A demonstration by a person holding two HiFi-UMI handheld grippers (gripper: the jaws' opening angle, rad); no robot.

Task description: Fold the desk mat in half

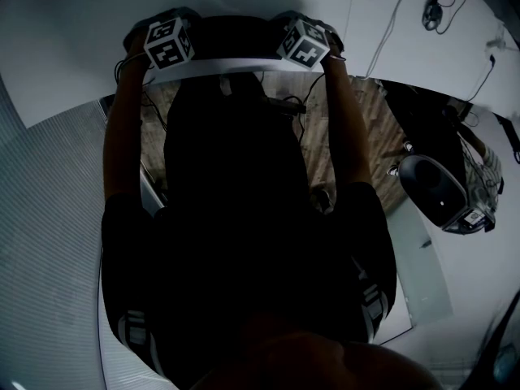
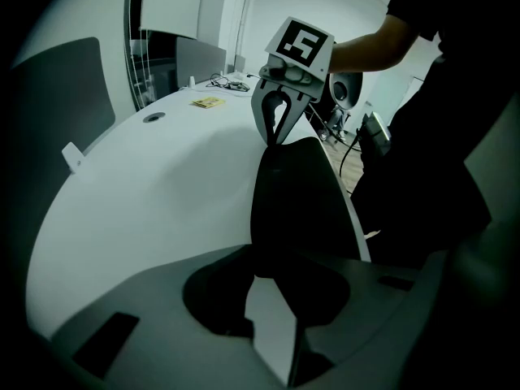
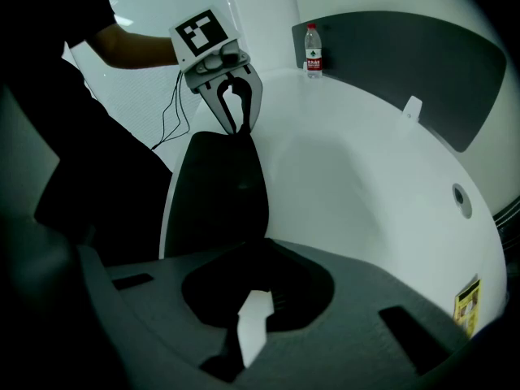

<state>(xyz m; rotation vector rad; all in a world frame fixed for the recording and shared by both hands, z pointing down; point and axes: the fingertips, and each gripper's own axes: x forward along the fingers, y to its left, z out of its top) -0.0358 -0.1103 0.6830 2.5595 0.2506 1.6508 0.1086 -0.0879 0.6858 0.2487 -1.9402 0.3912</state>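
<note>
The black desk mat [image 2: 296, 193] stands on edge along the near rim of the white table [image 2: 154, 193], stretched between the two grippers. In the head view it is the dark strip [image 1: 231, 37] between the two marker cubes. My right gripper [image 2: 276, 139] pinches one end of the mat, its fingers closed to a point on it. My left gripper [image 3: 238, 131] is at the other end. In its own view a white gap shows between its jaws [image 2: 272, 331] beside the mat's edge, so the pads do not press. The right gripper's own jaws [image 3: 248, 331] sit shut on the mat [image 3: 219, 193].
A water bottle [image 3: 314, 51] stands at the table's far end by a grey panel [image 3: 406, 55]. A yellow card [image 2: 208, 102] and cables [image 2: 231, 84] lie further along. The table has a round grommet [image 2: 153, 117]. A black speaker-like object [image 1: 435, 189] sits on the floor to the right.
</note>
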